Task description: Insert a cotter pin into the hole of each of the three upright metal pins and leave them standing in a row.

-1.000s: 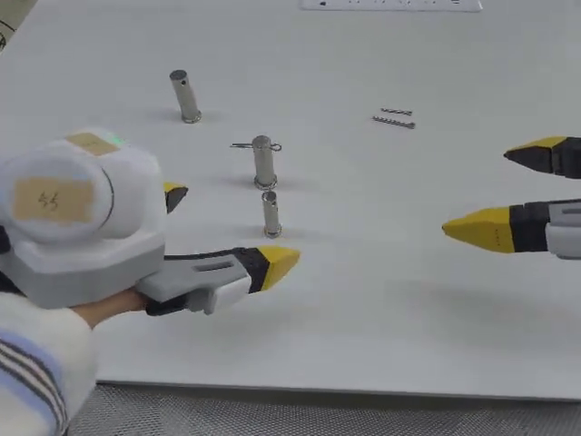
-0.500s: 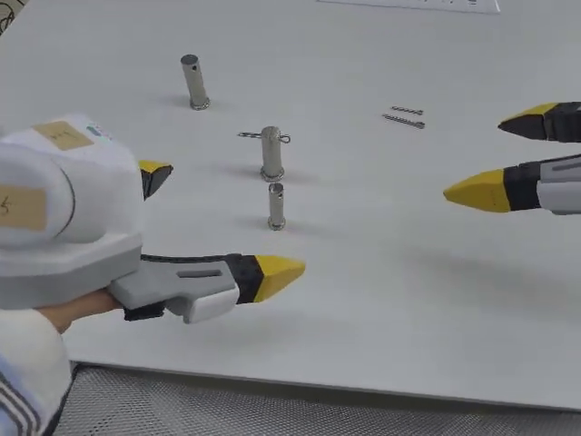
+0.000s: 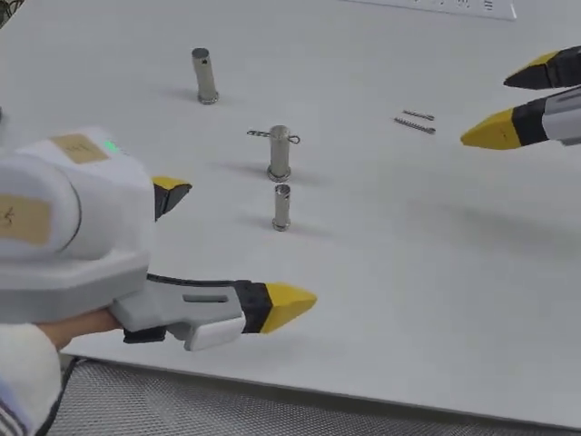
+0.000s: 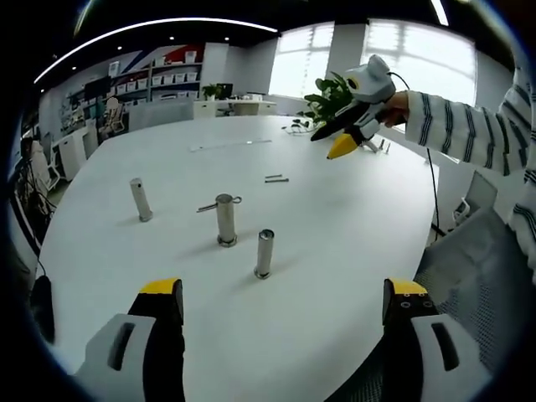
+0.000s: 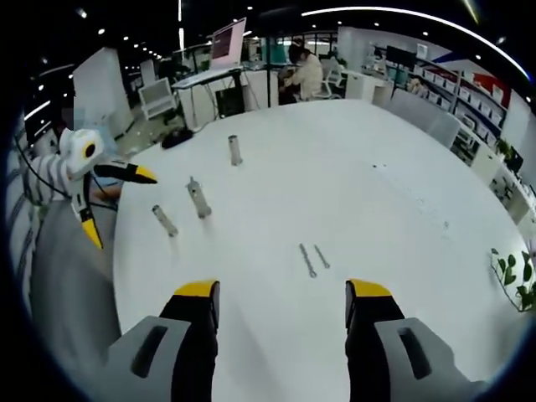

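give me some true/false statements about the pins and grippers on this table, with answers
1. The middle metal pin has a cotter pin through its hole. True.
2. The three metal pins are lying flat. False: all three stand upright on the table.
3. Two loose cotter pins lie side by side on the table. True.
4. One gripper is shut on a cotter pin. False: the right gripper and the left gripper are both open and empty.
5. The pin closest to the person is already fitted. False: the nearest metal pin has an empty hole.
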Motion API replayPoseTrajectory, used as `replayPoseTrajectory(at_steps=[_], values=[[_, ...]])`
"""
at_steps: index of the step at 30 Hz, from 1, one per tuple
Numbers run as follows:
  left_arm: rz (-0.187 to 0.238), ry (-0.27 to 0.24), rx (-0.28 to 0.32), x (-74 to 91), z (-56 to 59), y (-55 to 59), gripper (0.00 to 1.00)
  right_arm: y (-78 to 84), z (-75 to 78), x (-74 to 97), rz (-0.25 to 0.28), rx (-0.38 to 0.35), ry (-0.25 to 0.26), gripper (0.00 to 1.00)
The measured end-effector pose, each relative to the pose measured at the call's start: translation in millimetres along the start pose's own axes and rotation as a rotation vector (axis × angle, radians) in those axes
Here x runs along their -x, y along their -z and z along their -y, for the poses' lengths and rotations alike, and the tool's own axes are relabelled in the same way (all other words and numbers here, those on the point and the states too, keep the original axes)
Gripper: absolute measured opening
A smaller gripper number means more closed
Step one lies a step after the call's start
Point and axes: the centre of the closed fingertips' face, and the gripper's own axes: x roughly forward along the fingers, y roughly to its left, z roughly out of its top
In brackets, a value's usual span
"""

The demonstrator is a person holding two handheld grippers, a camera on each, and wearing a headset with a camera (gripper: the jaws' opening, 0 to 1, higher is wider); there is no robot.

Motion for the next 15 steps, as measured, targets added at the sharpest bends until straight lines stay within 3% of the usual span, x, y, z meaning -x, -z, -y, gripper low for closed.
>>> replayPoseTrajectory(at_steps=[3,6,9,15], values=[[-0.004,0.015,0.003,-0.1,3.6,0.3,0.99,-0.7,6.3,-8.0,-0.028,0.021,-0.012,0.60],[-0.008,0.019,-0.004,0.3,4.6,0.4,0.99,-0.7,12.9,-18.4,-0.067,0.103,-0.007,0.58],[-0.012,0.017,-0.004,1.0,3.9,1.3,0.99,-2.9,14.7,-28.5,-0.075,0.100,-0.023,0.56],[-0.013,0.028,0.005,3.4,4.9,3.4,0.99,-3.2,23.8,-44.6,-0.120,0.121,-0.050,0.44]])
